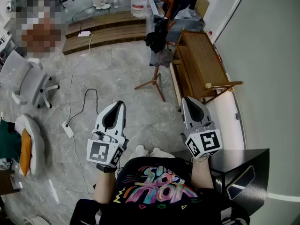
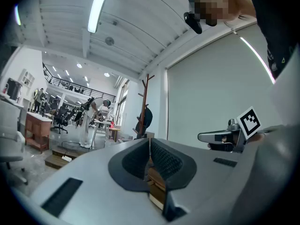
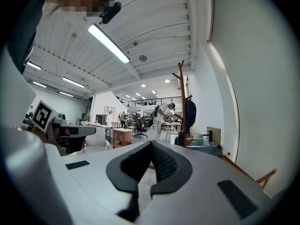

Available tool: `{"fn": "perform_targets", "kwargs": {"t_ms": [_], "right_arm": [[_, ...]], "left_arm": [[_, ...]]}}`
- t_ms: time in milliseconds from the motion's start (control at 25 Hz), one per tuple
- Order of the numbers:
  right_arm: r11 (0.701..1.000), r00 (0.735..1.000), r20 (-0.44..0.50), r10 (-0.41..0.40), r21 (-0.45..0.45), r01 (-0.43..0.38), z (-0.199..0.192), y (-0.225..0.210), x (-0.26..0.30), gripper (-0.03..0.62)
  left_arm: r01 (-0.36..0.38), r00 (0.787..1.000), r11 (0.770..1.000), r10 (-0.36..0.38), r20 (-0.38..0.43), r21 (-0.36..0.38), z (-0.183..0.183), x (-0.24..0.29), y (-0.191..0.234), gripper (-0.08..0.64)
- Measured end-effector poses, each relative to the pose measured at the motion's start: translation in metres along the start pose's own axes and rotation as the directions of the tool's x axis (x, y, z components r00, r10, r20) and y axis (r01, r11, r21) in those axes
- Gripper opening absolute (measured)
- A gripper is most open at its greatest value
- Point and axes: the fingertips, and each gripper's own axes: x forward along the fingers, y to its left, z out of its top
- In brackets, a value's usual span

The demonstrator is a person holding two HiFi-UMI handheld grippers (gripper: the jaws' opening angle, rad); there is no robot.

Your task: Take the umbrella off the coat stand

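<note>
The wooden coat stand stands on the grey floor ahead, beside the right wall. Dark things and grey cloth hang on it; I cannot tell the umbrella apart from them. Both grippers are held level in front of the person, well short of the stand. My left gripper is shut with nothing in it, and my right gripper is shut and empty too. The left gripper view has the stand far off past the left gripper. The right gripper view shows the stand with a dark garment beyond the right gripper.
A wooden bench sits along the right wall next to the stand. White office chairs are at the left, with a power strip and cable on the floor. A wooden step and water jugs lie beyond. A black box is at my right.
</note>
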Motion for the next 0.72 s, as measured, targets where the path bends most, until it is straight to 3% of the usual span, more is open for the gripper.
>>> {"fn": "perform_targets", "kwargs": {"t_ms": [280, 720], "right_arm": [[0.999, 1.0, -0.008, -0.009, 0.031, 0.009, -0.005, -0.002, 0.016, 0.017], [1.0, 1.0, 0.006, -0.01, 0.023, 0.009, -0.01, 0.014, 0.069, 0.017]], "left_arm": [[-0.004, 1.0, 1.0, 0.004, -0.007, 0.002, -0.003, 0.006, 0.014, 0.031], [-0.003, 1.0, 1.0, 0.003, -0.006, 0.007, -0.009, 0.015, 0.073, 0.031]]}}
